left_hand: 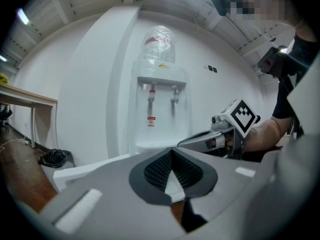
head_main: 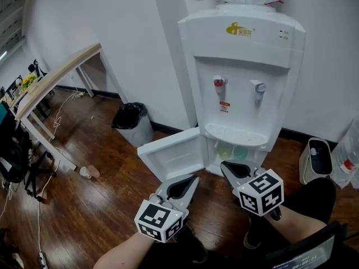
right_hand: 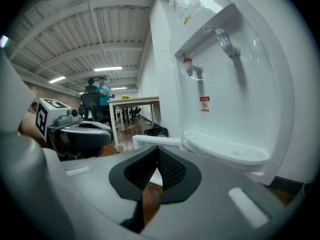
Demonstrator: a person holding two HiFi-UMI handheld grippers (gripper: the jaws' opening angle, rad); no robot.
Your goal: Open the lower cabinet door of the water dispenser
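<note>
The white water dispenser [head_main: 241, 66] stands against the wall. Its lower cabinet door [head_main: 171, 153] is swung wide open to the left, and two pale cups [head_main: 233, 151] show inside the cabinet. My left gripper [head_main: 193, 179] hovers just in front of the door's free edge, its jaws slightly open with nothing between them [left_hand: 172, 151]. My right gripper [head_main: 224, 166] is shut and empty below the drip tray [head_main: 235, 134], close to the cabinet opening. In the right gripper view its jaws [right_hand: 157, 149] point at the door's edge [right_hand: 150, 141].
A black-lined bin [head_main: 132, 122] stands left of the dispenser by the wall. A wooden desk [head_main: 50, 83] and cables fill the far left; cups [head_main: 88, 172] lie on the wood floor. A white appliance [head_main: 315, 158] and a water bottle [head_main: 348, 161] sit at the right.
</note>
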